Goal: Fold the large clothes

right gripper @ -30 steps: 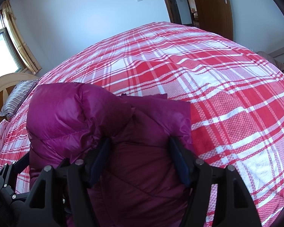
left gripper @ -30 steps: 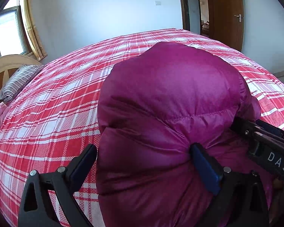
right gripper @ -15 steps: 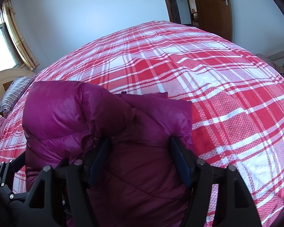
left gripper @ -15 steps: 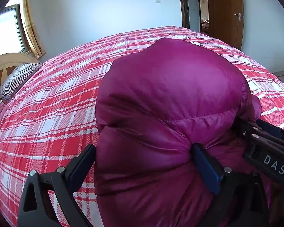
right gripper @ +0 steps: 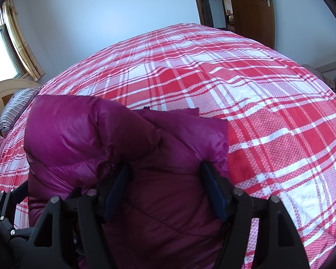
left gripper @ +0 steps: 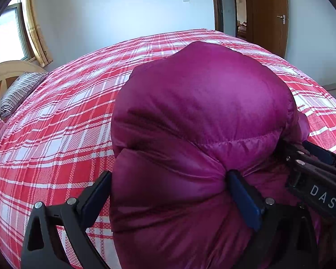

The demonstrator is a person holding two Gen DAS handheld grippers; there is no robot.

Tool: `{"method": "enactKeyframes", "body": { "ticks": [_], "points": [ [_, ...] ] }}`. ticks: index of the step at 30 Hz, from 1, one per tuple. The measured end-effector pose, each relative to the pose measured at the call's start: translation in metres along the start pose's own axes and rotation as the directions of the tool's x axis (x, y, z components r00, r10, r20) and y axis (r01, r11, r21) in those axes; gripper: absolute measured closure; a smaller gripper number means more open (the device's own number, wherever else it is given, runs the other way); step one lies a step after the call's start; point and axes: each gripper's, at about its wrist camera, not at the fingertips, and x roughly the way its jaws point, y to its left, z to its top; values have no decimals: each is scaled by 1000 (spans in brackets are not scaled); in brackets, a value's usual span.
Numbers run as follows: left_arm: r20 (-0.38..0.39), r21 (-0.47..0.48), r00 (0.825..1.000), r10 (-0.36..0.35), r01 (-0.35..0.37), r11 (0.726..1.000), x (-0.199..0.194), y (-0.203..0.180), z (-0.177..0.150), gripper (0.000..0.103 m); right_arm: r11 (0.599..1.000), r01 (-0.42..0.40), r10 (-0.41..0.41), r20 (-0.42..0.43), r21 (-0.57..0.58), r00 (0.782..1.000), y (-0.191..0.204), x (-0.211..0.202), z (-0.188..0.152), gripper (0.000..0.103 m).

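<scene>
Your left claw [left gripper: 168, 192] stands wide, both pads pressed into a puffed fold of the magenta down jacket [left gripper: 201, 123]. Your right claw [right gripper: 165, 186] is set at a middling width on the jacket's darker flat part; pads touch the fabric, though a firm grip cannot be told. The jacket lies bunched on the red plaid bed [right gripper: 268, 112], near edge. Striped pillow [left gripper: 18, 92] far left.

Bulging over and between the fingers [left gripper: 96, 192], the puffy magenta down jacket [left gripper: 199, 116] hides the red-and-white plaid bedcover [left gripper: 56, 134] beyond them. Cut off by the lower edge below the fingers [right gripper: 215, 190]: the jacket's [right gripper: 163, 201] near part. Beyond the brown wooden door [left gripper: 268, 15], too small to tell.
</scene>
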Motion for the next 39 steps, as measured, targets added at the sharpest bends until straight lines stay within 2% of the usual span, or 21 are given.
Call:
{"method": "enactKeyframes", "body": {
  "ticks": [11, 25, 36, 38, 39],
  "points": [
    [-13, -2, 1000, -13, 13, 1000, 3, 3, 0, 2, 1000, 21, -21, -12, -16, 1000, 2, 2, 0, 31],
    [-42, -29, 997, -63, 62, 998, 10, 9, 0, 2, 998, 51, -52, -23, -37, 998, 8, 5, 0, 31],
    [-45, -32, 997, -68, 67, 997, 9, 10, 1, 2, 997, 59, -60, -27, -43, 998, 10, 6, 0, 30],
    [-53, -44, 994, -92, 90, 995, 6, 14, 1, 2, 998, 55, -56, -28, -44, 998, 9, 5, 0, 30],
    [-61, -58, 990, -128, 124, 991, 0, 21, -1, 2, 998, 36, -38, -27, -47, 999, 8, 2, 0, 30]
  ]
}}
